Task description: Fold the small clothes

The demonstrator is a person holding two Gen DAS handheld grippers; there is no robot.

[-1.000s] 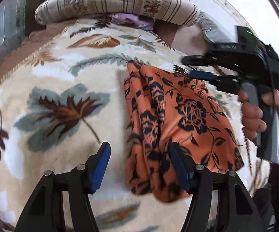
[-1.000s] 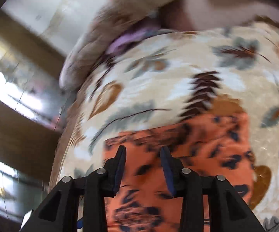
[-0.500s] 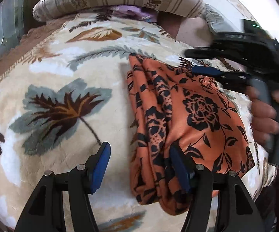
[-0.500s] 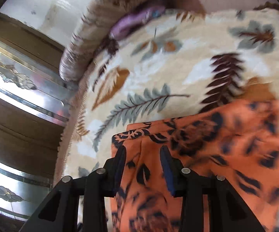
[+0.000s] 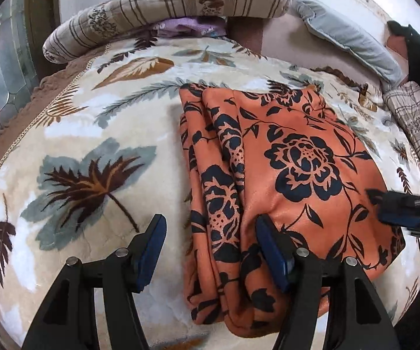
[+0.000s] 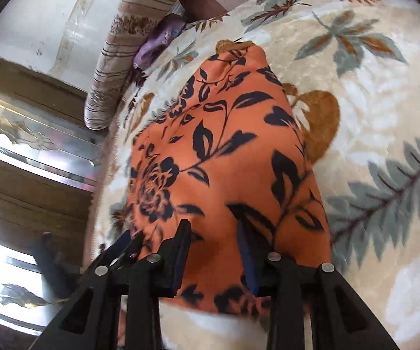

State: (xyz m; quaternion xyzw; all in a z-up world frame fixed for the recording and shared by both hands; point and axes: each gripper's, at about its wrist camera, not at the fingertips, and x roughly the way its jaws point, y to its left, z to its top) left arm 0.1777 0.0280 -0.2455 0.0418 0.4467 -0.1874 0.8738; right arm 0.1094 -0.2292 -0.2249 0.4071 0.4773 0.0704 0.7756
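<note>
An orange garment with black flowers [image 5: 291, 169] lies folded on a cream leaf-print blanket [image 5: 93, 151]. My left gripper [image 5: 210, 250] is open, low over the garment's near left edge; its right finger rests on the cloth, its left finger over the blanket. My right gripper [image 6: 214, 259] is open above the garment [image 6: 224, 157], its fingers holding nothing. The right gripper's tips also show at the right edge of the left wrist view [image 5: 405, 215], beside the garment's right edge.
A striped bolster [image 5: 166, 8] and a purple cloth [image 5: 189, 26] lie at the far end of the bed. A grey pillow [image 5: 349, 38] and a second striped cushion [image 5: 416, 128] lie at right. A wooden mirrored cabinet [image 6: 20, 160] stands beside the bed.
My right gripper has swung from the garment's far right corner down to its near right edge. My left gripper has edged closer over the garment's left edge, still open.
</note>
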